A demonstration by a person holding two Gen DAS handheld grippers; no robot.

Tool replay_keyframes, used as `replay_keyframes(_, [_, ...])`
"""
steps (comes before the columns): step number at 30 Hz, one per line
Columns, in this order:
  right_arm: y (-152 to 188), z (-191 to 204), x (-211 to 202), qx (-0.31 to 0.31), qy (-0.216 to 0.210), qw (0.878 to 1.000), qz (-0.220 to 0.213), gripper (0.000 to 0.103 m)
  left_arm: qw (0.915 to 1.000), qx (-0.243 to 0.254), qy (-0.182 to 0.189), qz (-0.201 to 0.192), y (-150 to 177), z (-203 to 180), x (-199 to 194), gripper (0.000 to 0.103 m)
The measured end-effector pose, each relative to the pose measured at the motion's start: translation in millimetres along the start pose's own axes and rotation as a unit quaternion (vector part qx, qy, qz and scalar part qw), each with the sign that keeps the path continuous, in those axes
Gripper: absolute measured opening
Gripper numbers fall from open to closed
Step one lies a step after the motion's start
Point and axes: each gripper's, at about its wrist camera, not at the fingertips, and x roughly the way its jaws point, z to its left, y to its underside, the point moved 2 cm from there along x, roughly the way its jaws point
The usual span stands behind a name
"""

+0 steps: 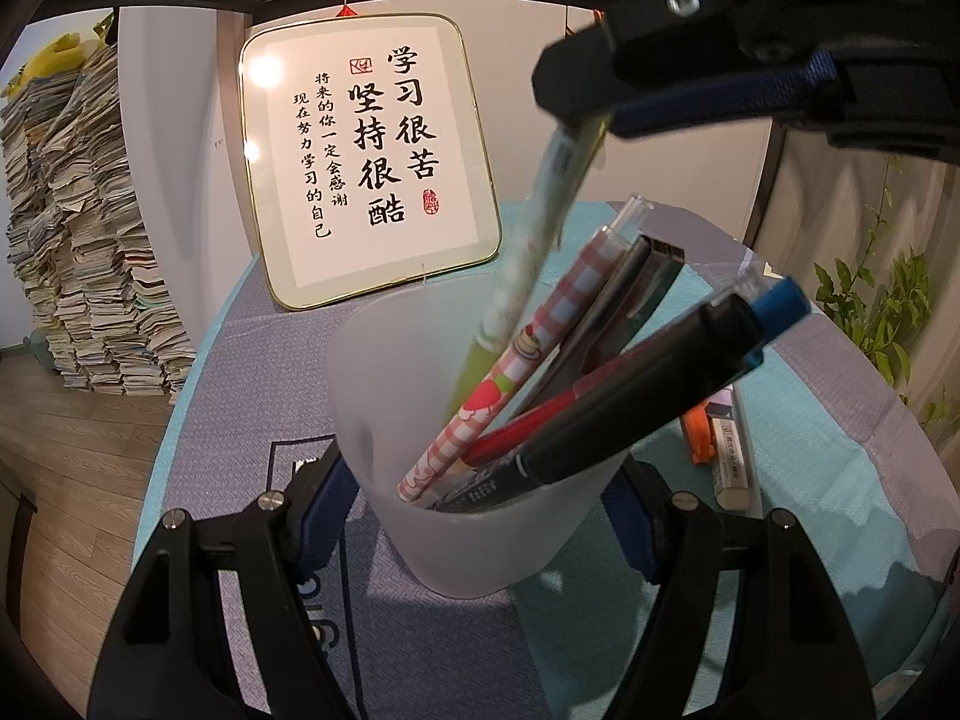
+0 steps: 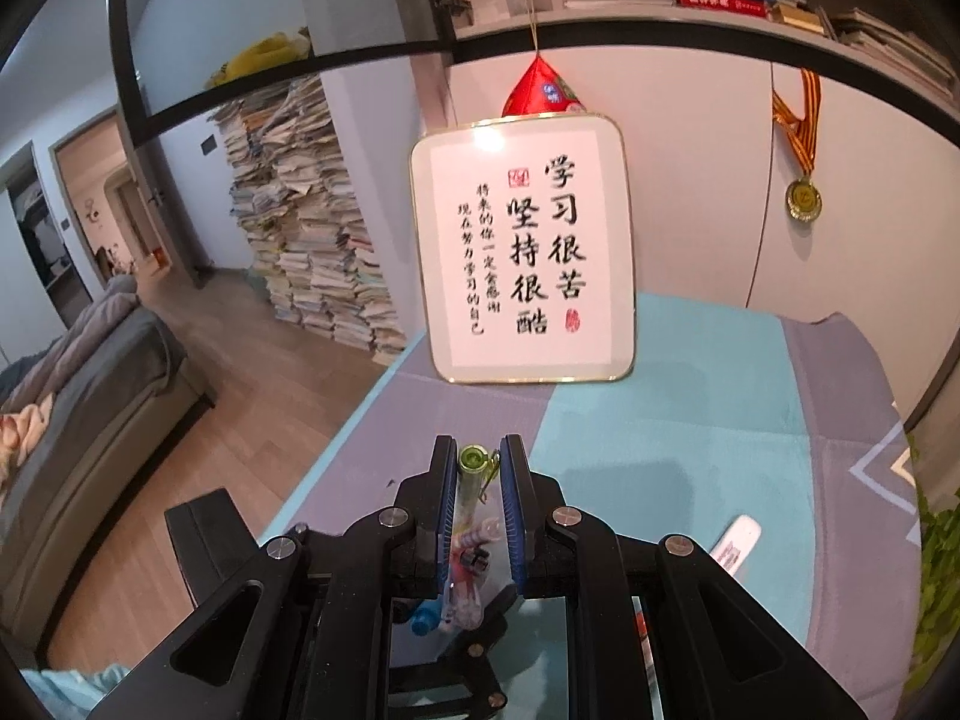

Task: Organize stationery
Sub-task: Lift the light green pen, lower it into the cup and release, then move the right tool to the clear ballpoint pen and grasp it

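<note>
Right claw [image 2: 477, 480] pinching green-capped pen [image 2: 471, 468] above cup [image 1: 480, 516]; left claw [image 1: 480, 480] clamps cup.

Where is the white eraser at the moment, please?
In the left wrist view the white eraser lies on the tablecloth right of the frosted cup, beside an orange item; the right wrist view shows it at lower right.

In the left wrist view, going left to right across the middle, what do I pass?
Stack of books and papers → framed calligraphy sign → green pen held in the right gripper, its lower end inside the frosted cup → pink checked pen → white eraser → leafy plant.
</note>
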Motion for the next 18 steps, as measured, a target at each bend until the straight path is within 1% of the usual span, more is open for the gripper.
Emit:
replay_keyframes(3, [3.6, 0.4, 1.3, 0.002, 0.002, 1.000, 0.009, 0.016, 1.0000, 0.001, -0.001, 0.000, -0.2, 0.0, -0.1, 0.074])
replay_keyframes(7, [6.2, -1.9, -5.5, 0.009, -0.001, 1.000, 0.009, 0.016, 1.0000, 0.000, 0.000, 0.000, -0.7, -0.2, -1.3, 0.074])
replay_keyframes(10, [6.8, -4.8, -16.9, 0.017, -0.002, 1.000, -0.001, 0.016, 1.0000, -0.001, 0.001, 0.000, -1.2, 0.3, -1.5, 0.074])
replay_keyframes(13, [8.8, -13.4, -39.1, 0.032, 0.003, 0.999, -0.026, 0.016, 1.0000, -0.001, 0.001, 0.000, -1.2, 0.5, -1.3, 0.074])
replay_keyframes(16, [15.0, -30.3, -56.1, 0.049, 0.026, 0.998, -0.039, 0.016, 1.0000, 0.000, 0.001, 0.000, -0.9, 0.5, -1.2, 0.074])
replay_keyframes(18, [24.2, -49.1, -59.5, 0.072, 0.057, 0.995, -0.030, 0.016, 1.0000, 0.000, 0.001, 0.000, -0.8, 0.5, -1.2, 0.074])
